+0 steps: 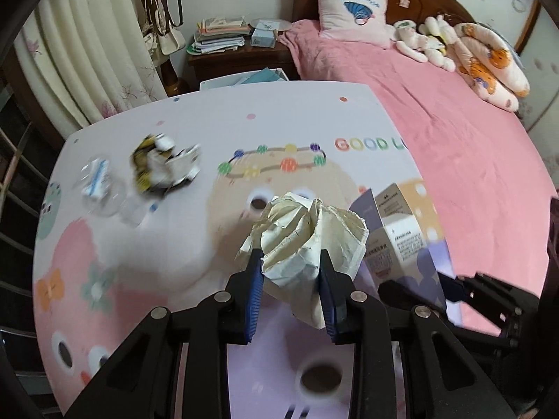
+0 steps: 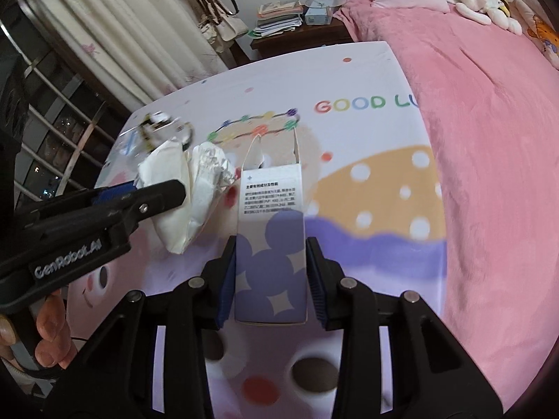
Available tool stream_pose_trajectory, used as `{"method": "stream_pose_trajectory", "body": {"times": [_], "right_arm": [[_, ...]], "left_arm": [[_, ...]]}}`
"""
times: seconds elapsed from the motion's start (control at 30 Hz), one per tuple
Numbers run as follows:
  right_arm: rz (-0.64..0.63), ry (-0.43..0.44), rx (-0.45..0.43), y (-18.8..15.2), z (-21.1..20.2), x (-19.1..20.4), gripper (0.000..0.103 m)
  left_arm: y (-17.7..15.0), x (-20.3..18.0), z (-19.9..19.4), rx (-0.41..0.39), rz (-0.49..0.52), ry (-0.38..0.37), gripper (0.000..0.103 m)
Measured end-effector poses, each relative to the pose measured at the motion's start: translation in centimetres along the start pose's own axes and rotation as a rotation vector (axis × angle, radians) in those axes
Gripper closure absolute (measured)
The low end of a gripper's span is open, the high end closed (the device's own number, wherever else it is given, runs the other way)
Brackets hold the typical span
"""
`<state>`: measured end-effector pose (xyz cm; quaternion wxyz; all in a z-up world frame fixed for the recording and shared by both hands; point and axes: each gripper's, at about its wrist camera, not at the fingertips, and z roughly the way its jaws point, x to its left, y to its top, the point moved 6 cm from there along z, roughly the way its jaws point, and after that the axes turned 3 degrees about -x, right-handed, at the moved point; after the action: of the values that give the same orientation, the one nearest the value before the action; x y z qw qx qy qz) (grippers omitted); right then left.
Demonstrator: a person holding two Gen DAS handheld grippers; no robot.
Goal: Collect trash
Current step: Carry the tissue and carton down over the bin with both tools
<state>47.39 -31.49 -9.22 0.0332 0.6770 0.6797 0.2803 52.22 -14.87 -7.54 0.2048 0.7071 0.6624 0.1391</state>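
pinching crumpled paper (image 1: 297,241) between left gripper (image 1: 290,265) fingers (image 1: 256,279).

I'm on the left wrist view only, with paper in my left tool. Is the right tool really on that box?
Observer: Yes. The right tool is shut on the box, with a pad against each side wall.
Operator: Is the box sealed?
Observer: No, its top is open.
Operator: What's on the face toward the right camera?
Observer: Black print on white above, purple mouse-head shapes below.
Operator: And my left tool from the side?
Observer: A bare hand grips the handle of the left tool.
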Motion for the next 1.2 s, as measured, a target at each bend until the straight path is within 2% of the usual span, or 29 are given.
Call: {"method": "stream_pose_trajectory", "body": {"times": [0.17, 0.33, 0.53, 0.67, 0.83, 0.97, 1.07, 1.2], "right_arm": [[-0.012, -0.001, -0.029, -4.3, -4.3, 4.1, 0.07], [-0.018, -0.019, -0.072, -10.0, -9.2, 9.3, 0.07], [0.028, -0.043, -0.114, -19.9, -13.8, 16.7, 0.07], [0.04, -0.044, -0.102, -26.8, -14.8, 21.1, 0.07], [-0.001, -0.029, -0.024, -35.2, -14.8, 26.1, 0.07], [-0.038, -0.019, 0.052, -40.4, -14.4, 28.6, 0.07], [-0.041, -0.033, 0.11, -44.0, -13.5, 29.2, 0.07], [-0.004, -0.052, 0.179, -47.7, -11.4, 28.1, 0.07]], "left_arm": [[-5.8, 2.0, -6.1, -0.021, 0.032, -0.019, 0.074], [-13.6, 5.4, -12.7, -0.041, 0.056, -0.062, 0.074], [-23.3, 9.9, -20.1, -0.066, 0.139, -0.092, 0.074], [-29.9, 13.0, -23.7, -0.075, 0.18, -0.112, 0.074], [-37.3, 15.7, -26.1, -0.04, 0.198, -0.144, 0.074], [-42.8, 16.7, -27.1, 0.003, 0.213, -0.176, 0.074], [-46.6, 16.9, -26.7, 0.036, 0.241, -0.187, 0.074], [-51.1, 16.6, -24.0, 0.114, 0.244, -0.195, 0.074]]}}
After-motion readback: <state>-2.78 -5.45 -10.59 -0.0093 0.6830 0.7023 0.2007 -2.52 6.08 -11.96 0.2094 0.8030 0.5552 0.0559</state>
